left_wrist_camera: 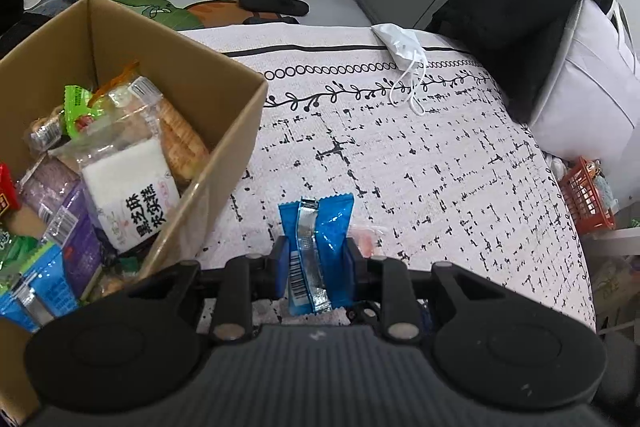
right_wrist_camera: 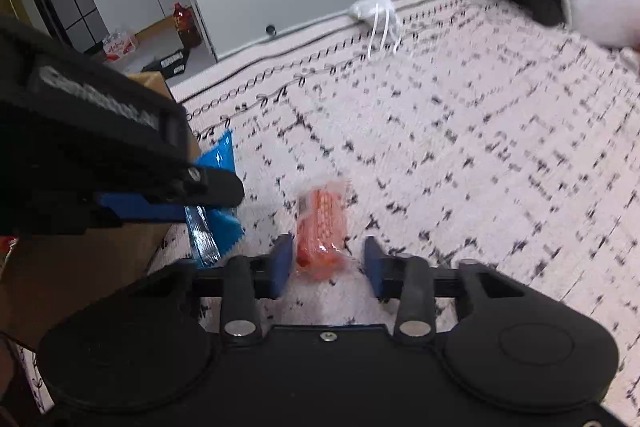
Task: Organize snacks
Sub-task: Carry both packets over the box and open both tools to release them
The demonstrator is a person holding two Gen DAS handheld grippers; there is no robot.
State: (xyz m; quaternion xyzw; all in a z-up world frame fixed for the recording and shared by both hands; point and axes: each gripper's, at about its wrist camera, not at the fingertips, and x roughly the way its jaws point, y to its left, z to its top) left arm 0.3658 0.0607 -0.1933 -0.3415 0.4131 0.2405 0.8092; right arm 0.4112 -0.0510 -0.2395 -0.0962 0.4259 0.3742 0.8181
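Note:
My left gripper (left_wrist_camera: pixel 316 251) is shut on a blue snack packet (left_wrist_camera: pixel 328 223) with a silver seam, held upright just above the patterned bedspread (left_wrist_camera: pixel 420 155). The packet hangs right of an open cardboard box (left_wrist_camera: pixel 224 115) that holds several wrapped snacks. In the right wrist view the same blue packet (right_wrist_camera: pixel 218 163) shows at the left, under the other tool's black housing (right_wrist_camera: pixel 100 131). My right gripper (right_wrist_camera: pixel 326 251) is open around an orange snack in clear wrap (right_wrist_camera: pixel 322 227) lying on the bedspread. Its left pad is close to the wrap and its right pad stands apart. A corner of that orange snack (left_wrist_camera: pixel 366 239) peeks out behind the blue packet.
A white face mask (left_wrist_camera: pixel 400 43) lies near the far edge of the bed. A black garment (left_wrist_camera: pixel 520 7) over a white bag (left_wrist_camera: pixel 592 87) stands at the right, an orange basket (left_wrist_camera: pixel 586 195) below it. Slippers (left_wrist_camera: pixel 274 1) and clutter lie on the floor beyond.

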